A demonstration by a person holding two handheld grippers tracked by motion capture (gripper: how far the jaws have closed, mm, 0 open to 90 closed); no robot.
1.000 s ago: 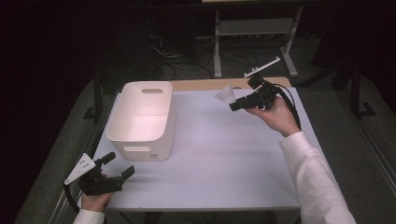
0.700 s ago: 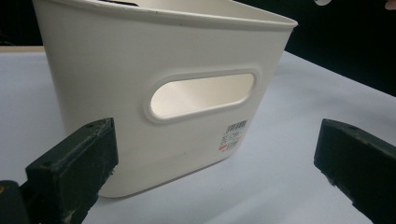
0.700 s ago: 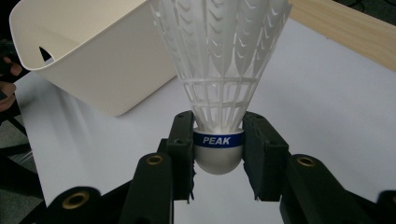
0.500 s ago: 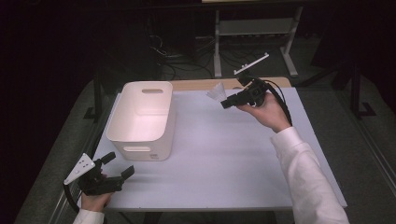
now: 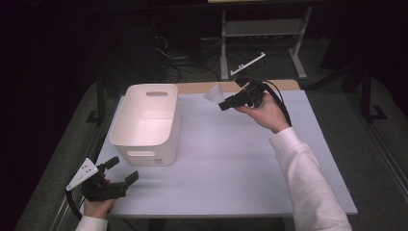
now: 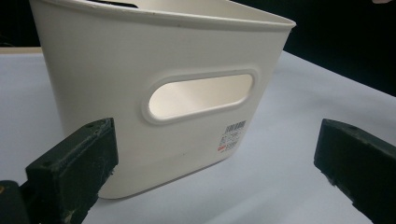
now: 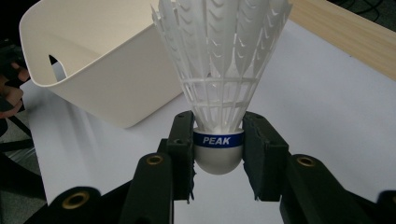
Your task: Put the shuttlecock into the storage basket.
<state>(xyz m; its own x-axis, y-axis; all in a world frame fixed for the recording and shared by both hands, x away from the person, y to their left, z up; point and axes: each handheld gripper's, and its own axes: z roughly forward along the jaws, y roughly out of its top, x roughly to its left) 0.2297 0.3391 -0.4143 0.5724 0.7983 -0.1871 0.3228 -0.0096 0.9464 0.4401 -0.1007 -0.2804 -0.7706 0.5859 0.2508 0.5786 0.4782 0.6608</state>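
Note:
A white plastic shuttlecock (image 7: 219,74) with a blue band reading PEAK is clamped by its cork between the jaws of my right gripper (image 7: 218,150). In the high view that gripper (image 5: 224,104) is held in the air above the table's far side, with the shuttlecock (image 5: 214,93) pointing left toward the white bin (image 5: 146,120). The bin's open top (image 7: 93,51) lies ahead and to the left in the right gripper view. My left gripper (image 5: 118,170) rests open near the table's front left corner, facing the bin's handle slot (image 6: 201,95) with nothing between its jaws.
The white table top (image 5: 231,159) stretches between the bin and the right edge. A wooden strip (image 5: 202,87) runs along the far edge. Behind the table stand a metal rack (image 5: 262,43) and loose cables (image 5: 183,53) on the dark floor.
My right gripper has carried the shuttlecock leftward and a little higher, closer to the bin. The left gripper has stayed still.

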